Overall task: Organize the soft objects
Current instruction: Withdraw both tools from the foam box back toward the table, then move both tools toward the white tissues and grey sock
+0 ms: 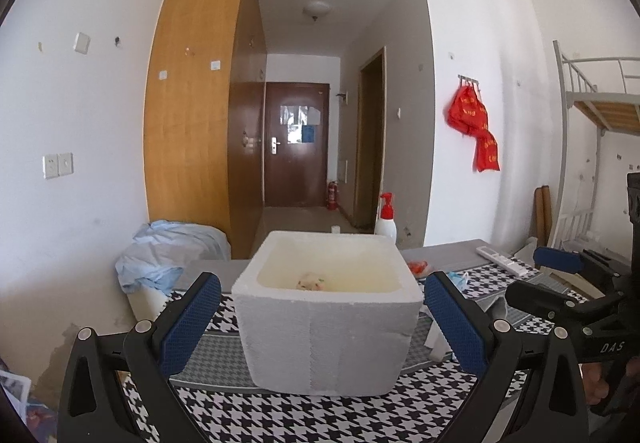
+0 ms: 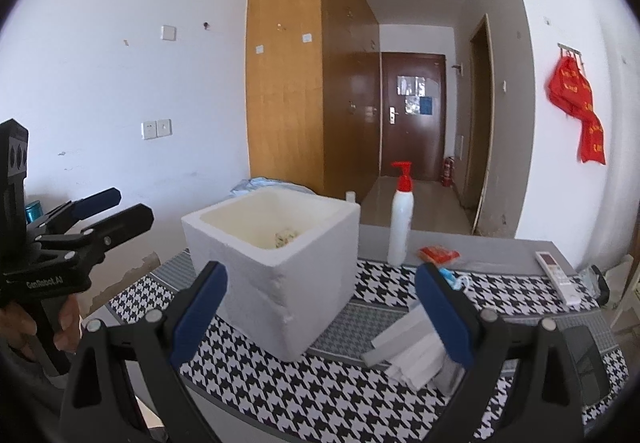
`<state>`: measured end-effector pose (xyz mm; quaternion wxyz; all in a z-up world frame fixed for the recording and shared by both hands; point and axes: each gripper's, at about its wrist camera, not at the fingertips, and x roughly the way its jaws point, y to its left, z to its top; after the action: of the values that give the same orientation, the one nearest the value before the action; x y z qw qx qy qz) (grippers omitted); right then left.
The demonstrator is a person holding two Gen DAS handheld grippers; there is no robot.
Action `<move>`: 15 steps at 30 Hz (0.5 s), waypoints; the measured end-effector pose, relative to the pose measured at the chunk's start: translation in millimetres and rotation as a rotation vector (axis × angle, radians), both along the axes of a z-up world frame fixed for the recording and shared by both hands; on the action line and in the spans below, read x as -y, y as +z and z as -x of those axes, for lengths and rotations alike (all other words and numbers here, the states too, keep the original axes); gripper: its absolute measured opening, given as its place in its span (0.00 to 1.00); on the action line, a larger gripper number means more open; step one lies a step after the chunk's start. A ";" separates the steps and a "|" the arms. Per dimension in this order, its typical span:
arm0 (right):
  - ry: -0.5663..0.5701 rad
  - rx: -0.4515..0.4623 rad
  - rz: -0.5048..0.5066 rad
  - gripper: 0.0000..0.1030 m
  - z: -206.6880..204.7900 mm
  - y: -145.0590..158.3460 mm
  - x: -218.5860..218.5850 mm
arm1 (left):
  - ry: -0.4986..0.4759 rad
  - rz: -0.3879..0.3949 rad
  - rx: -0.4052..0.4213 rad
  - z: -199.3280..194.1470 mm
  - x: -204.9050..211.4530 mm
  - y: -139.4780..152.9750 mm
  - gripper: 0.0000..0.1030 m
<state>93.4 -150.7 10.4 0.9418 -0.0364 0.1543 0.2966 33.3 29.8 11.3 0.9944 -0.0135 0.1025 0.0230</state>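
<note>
A white foam box [image 1: 328, 331] stands on the houndstooth tablecloth [image 1: 304, 415]. A pale speckled soft thing [image 1: 311, 282] lies at its bottom, also seen in the right wrist view [image 2: 286, 237]. My left gripper [image 1: 324, 323] is open, its blue pads flanking the box's near wall and holding nothing. My right gripper [image 2: 322, 309] is open and empty, near the box's [image 2: 280, 275] corner. Folded white cloths [image 2: 416, 357] lie by its right finger. A blue-and-white mask [image 2: 456, 280] and a red packet [image 2: 439, 254] lie behind.
A white pump bottle [image 2: 401, 219] with a red top stands behind the box. A white remote [image 2: 558, 276] lies at the table's right, and a dark object [image 2: 584, 355] at the near right. A blue cloth heap [image 1: 172, 251] sits left of the table. Hands hold both grippers.
</note>
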 end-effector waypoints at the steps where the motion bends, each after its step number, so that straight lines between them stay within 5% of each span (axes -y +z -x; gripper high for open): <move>1: -0.004 -0.001 -0.001 0.94 0.4 -0.6 1.7 | -0.005 -0.001 -0.002 -0.4 1.1 -1.2 0.99; 15: -0.070 -0.025 -0.013 0.94 3.5 -8.7 22.1 | -0.066 -0.005 -0.014 -4.8 22.9 -9.8 0.99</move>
<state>89.9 -172.7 1.7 0.9498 -0.0215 0.1651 0.2649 38.2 6.9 1.5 0.9939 -0.0075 0.1099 -0.0094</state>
